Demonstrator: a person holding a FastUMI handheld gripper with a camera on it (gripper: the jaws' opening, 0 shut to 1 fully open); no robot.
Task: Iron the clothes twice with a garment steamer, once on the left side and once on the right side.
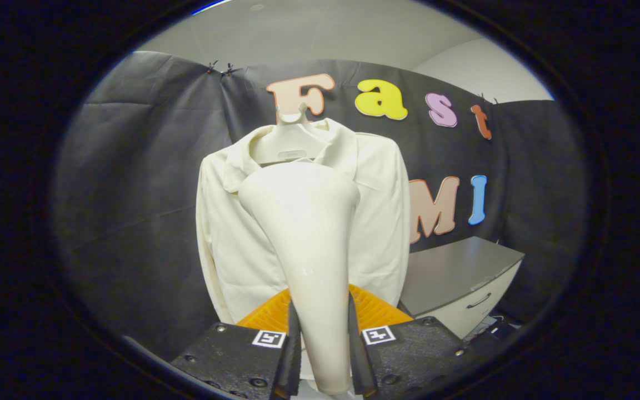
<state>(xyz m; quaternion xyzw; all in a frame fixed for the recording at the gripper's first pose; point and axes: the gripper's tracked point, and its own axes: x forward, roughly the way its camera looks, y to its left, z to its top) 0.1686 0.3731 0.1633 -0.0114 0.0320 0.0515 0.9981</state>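
Note:
My gripper (pixel 320 333) is shut on the handle of a cream garment steamer (pixel 306 233), with both fingers pressing its sides. The steamer rises upright from between the fingers, its wide head up near the shirt's collar. Beyond it a cream long-sleeved shirt (pixel 378 222) hangs on a pale hanger (pixel 291 129) against the black cloth wall. The steamer covers the middle of the shirt's front; whether its head touches the fabric I cannot tell.
A grey cabinet (pixel 459 278) with drawer handles stands low to the right of the shirt. Dark cables lie by its base (pixel 495 325). The black cloth wall (pixel 131 194) closes off the space behind and to both sides.

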